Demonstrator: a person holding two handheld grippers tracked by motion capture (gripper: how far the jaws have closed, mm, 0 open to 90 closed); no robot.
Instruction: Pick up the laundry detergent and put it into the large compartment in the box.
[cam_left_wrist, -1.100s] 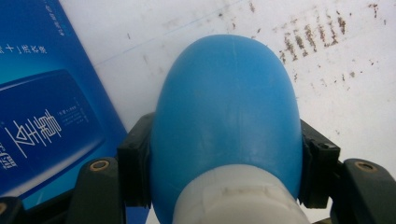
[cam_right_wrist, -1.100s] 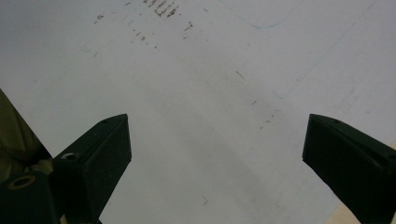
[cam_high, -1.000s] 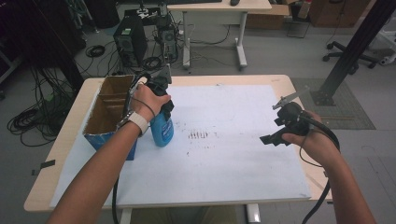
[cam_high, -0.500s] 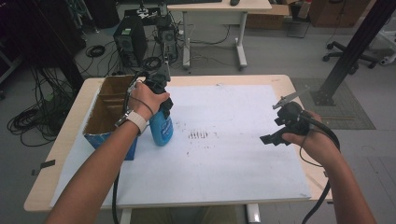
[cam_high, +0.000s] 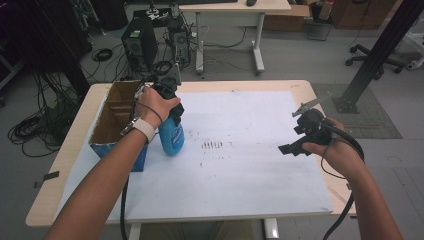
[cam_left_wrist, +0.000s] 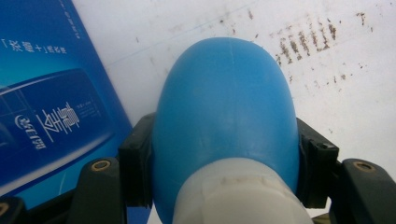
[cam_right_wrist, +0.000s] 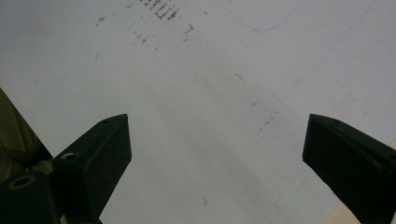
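L gripper (cam_left_wrist: 224, 154) jaws clamp blue bottle (cam_left_wrist: 224, 112) beside box (cam_high: 117, 117).

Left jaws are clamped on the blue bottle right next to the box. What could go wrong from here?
The left gripper holds the bottle by its rounded shoulder; that smooth curve could let it slip or tilt. The box stands close beside it, so a sideways swing may knock the bottle against it. The right gripper hovers open, far off, too distant to steady anything.

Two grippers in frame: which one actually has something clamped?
The left gripper: its jaws press both sides of the blue bottle beside the cardboard box. The right gripper has its jaws spread wide over bare white sheet.
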